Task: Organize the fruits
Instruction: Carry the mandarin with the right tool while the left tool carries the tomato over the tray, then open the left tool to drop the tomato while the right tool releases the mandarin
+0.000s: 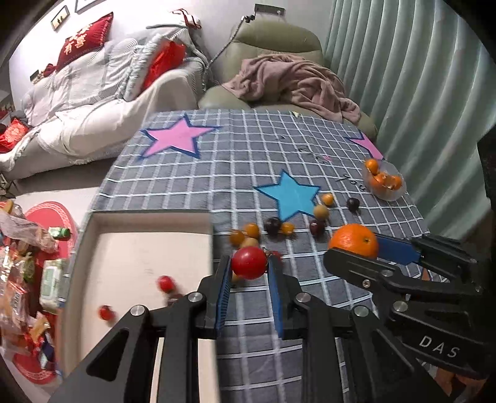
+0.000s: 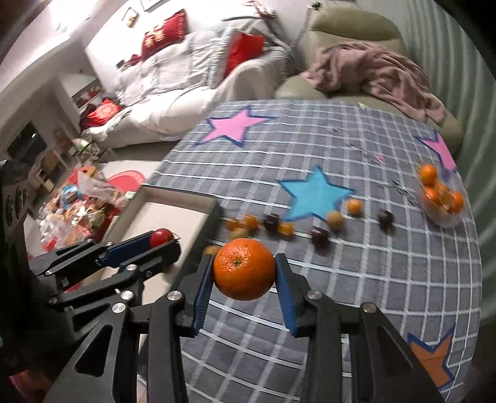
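Both fisheye views look steeply down along their own gripper fingers, close above the worktop (image 1: 310, 148), facing the sofa (image 2: 173, 90). They share the checked cloth, beige tray (image 1: 148, 248) and glass bowl (image 2: 443, 201) (each also catches its neighbour).

Home living room. White-draped sofa (image 1: 93, 102) with red cushions (image 1: 85, 38) stands behind the worktop (image 1: 254, 148), framed pictures (image 1: 60, 17) on the wall above the sofa. Olive armchair (image 1: 279, 40) beside the sofa, pink blanket (image 1: 297, 83) thrown over it. Pale green curtain (image 1: 403, 77) right of the armchair. Snack packets (image 1: 21, 279) heaped left of the worktop.
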Action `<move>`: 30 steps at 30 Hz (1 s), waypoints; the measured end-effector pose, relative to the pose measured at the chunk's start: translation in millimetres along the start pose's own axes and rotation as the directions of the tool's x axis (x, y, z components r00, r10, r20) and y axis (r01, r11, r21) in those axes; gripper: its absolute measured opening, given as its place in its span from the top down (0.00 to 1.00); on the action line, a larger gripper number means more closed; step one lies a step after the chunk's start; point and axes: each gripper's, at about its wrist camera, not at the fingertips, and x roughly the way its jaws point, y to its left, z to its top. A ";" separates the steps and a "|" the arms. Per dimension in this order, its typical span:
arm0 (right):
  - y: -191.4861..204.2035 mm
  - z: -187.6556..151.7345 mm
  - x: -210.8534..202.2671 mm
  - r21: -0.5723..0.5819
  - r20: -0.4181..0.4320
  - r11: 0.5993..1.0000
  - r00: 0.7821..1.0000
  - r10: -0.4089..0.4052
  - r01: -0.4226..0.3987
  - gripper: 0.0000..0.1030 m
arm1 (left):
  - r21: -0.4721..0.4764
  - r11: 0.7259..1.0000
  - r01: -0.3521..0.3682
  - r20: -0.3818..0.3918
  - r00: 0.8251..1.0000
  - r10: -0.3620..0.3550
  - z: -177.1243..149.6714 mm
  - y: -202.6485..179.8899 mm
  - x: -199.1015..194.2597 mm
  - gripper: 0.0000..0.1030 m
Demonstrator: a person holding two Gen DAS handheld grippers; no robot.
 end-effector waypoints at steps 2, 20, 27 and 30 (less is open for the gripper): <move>13.9 6.7 1.1 -0.015 0.000 1.000 1.000 0.019 -0.019 0.59 | -0.005 1.000 -0.022 0.005 1.000 0.022 1.7 14.6 -8.5 0.76; 103.7 51.8 56.5 -0.115 -0.049 0.991 0.997 0.066 -0.071 0.59 | -0.076 0.974 -0.215 -0.007 0.977 0.215 -3.4 122.3 -3.0 0.76; 93.5 40.0 112.1 -0.092 -0.137 0.995 0.990 0.022 -0.035 0.59 | -0.087 0.967 -0.241 -0.095 0.968 0.232 -28.7 127.3 50.0 0.76; 86.4 36.5 131.4 -0.083 -0.163 0.996 0.987 0.006 -0.019 0.59 | -0.094 0.965 -0.245 -0.115 0.965 0.234 -30.1 127.9 64.6 0.76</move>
